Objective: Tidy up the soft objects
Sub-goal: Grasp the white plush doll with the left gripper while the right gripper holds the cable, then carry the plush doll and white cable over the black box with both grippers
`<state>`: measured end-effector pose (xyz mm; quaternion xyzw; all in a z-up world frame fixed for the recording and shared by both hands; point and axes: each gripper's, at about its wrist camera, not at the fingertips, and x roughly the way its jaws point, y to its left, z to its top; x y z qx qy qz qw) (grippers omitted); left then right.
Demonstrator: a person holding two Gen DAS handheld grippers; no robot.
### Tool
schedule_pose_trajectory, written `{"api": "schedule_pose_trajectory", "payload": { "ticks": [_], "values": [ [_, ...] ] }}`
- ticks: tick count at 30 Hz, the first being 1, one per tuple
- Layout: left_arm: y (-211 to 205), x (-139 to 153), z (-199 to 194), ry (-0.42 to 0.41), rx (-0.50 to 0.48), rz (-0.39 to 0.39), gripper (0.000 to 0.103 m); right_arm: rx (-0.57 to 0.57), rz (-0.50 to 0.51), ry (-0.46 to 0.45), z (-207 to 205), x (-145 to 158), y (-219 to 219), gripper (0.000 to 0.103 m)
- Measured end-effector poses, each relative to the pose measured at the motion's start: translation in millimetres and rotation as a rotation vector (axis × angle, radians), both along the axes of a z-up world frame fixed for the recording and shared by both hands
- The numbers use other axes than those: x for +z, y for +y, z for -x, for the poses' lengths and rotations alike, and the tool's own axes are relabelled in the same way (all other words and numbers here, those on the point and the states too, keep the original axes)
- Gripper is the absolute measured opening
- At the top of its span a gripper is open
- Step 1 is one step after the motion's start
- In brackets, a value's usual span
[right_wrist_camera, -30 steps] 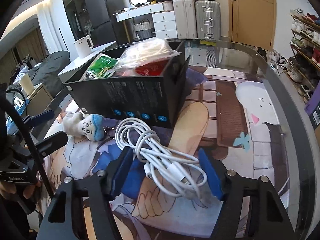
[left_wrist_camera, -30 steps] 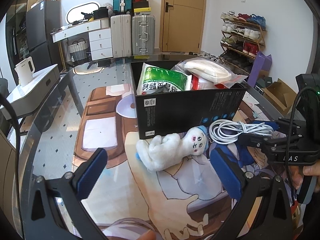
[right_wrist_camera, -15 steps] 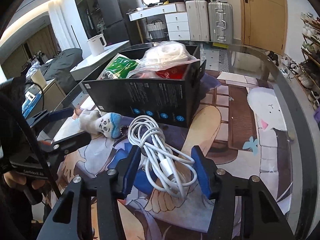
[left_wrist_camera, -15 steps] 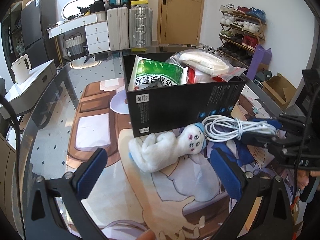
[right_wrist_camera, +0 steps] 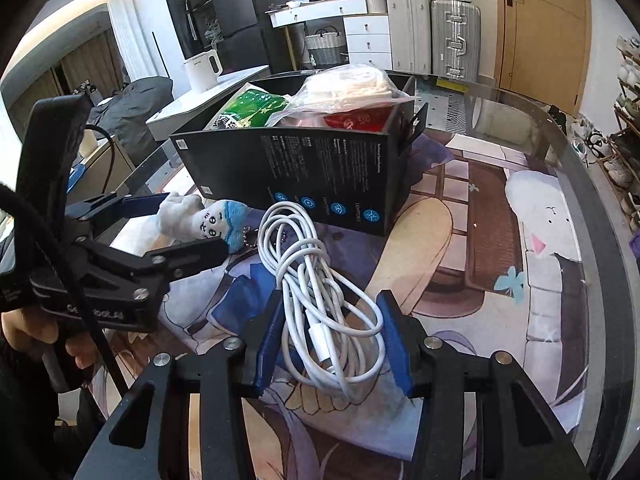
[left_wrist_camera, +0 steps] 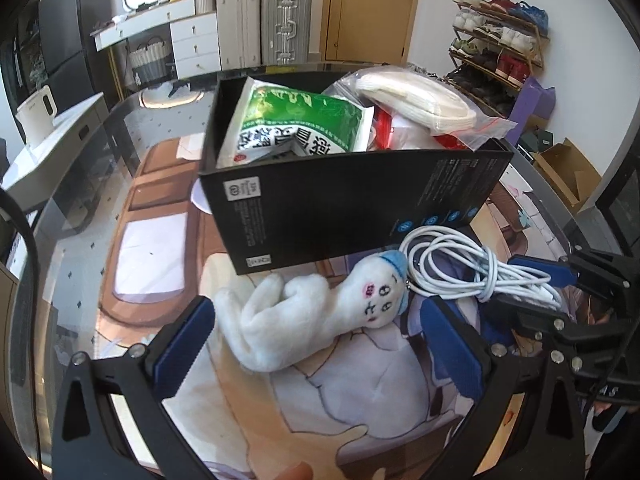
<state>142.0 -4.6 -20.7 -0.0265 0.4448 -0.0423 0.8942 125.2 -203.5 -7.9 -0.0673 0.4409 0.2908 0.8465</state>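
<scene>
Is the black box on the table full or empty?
Nearly full. The black box holds a green packet and a clear bag rising above its rim.

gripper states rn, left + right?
Left gripper: open, jaws either side of the white plush toy, not pressing it.
Right gripper: shut on the coiled white cable.

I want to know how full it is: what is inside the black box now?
The black box holds a green packet, a clear bag of white cloth and something red beneath. The bottom is hidden.
</scene>
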Motion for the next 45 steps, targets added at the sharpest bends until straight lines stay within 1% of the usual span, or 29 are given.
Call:
{"api": "schedule_pose_trajectory", "payload": {
  "ticks": [6, 9, 12, 14, 15, 18, 21, 27, 30, 31, 37, 40, 42, 43, 45],
  "values": [
    [-4, -6, -12, 0.03, 0.05, -0.014, 0.103, 0.007, 0.005, -0.002, 0, -1, 1, 0.047],
    [-10, -8, -15, 0.031, 0.066, -0.039, 0.103, 0.011, 0.003, -0.001, 0, -1, 0, 0.047],
    [-9, -9, -14, 0.03, 0.069, -0.041, 0.103, 0.02, -0.012, 0.003, 0, -1, 0, 0.052],
    [-9, -9, -12, 0.03, 0.07, -0.038, 0.102, 0.02, -0.029, 0.01, -1, -1, 1, 0.06],
    [-9, -9, -11, 0.029, 0.069, -0.041, 0.101, 0.016, -0.036, 0.012, -1, -1, 2, 0.062],
    [-6, -8, -9, 0.022, 0.073, -0.056, 0.093, 0.005, -0.018, -0.001, -1, -1, 6, 0.063],
    [-5, -7, -4, 0.01, 0.053, -0.054, 0.085, -0.002, -0.008, -0.009, -2, -2, 9, 0.063],
    [2, -4, 12, -0.005, 0.0, -0.034, 0.082, -0.012, -0.003, -0.019, -2, -2, 10, 0.063],
    [3, -5, 21, -0.014, -0.026, -0.05, 0.081, -0.013, -0.003, -0.019, -3, -2, 10, 0.063],
    [4, -4, 23, -0.015, -0.032, -0.044, 0.081, -0.014, -0.005, -0.019, -3, -2, 10, 0.063],
    [8, 0, 34, -0.022, -0.039, -0.026, 0.081, -0.017, -0.008, -0.021, -3, -2, 11, 0.063],
    [9, 0, 38, -0.025, -0.042, -0.023, 0.081, -0.007, -0.012, -0.024, -2, -2, 12, 0.059],
    [10, 0, 38, -0.025, -0.041, -0.021, 0.081, 0.03, -0.013, -0.02, 0, -2, 15, 0.054],
    [10, 0, 38, -0.025, -0.041, -0.02, 0.081, 0.052, -0.013, -0.019, 2, -2, 17, 0.042],
    [12, 1, 39, -0.028, -0.04, -0.017, 0.081, 0.073, -0.019, -0.013, 5, -2, 20, 0.042]
  ]
}}
